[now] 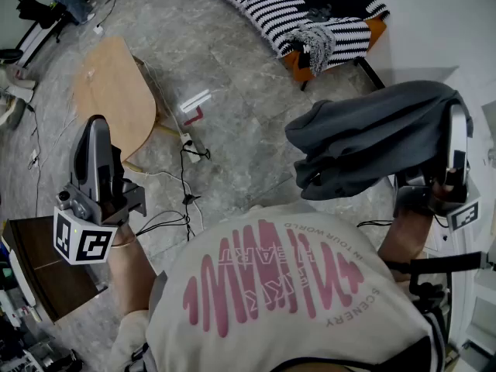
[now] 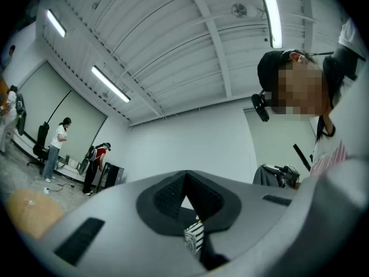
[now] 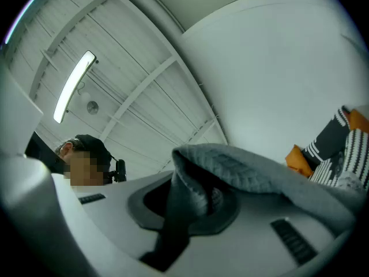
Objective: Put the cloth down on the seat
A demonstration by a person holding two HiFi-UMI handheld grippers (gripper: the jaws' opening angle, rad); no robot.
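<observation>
Cloth (image 1: pixel 372 142), dark grey and bunched, is clamped in our right tool (image 1: pixel 457 122) at the right of the head view. In the right gripper view a thick fold runs down between the jaws and the rest drapes over the tool's body. We hold it up in the air, well apart from the seat. Our left tool (image 1: pixel 97 126), at the left of the head view, points upward with its jaws together and nothing between them; its marker cube (image 1: pixel 81 239) sits below. Between the two tools we see our white shirt (image 1: pixel 294 285) with pink print. Beneath lies a grey marbled floor (image 1: pixel 232 76) with a power strip (image 1: pixel 188 147) and thin cables (image 1: pixel 186 196) trailing across it. A small wooden counter (image 1: pixel 116 91) stands at upper left and a dark cabinet (image 1: pixel 31 262) at lower left. The seat (image 1: pixel 310 14), a sofa under a black-and-white striped cover with an orange corner, fills the upper right. In the left gripper view, strip lights (image 2: pixel 109 84) cross a white ceiling and people (image 2: pixel 57 149) stand at the far left.
</observation>
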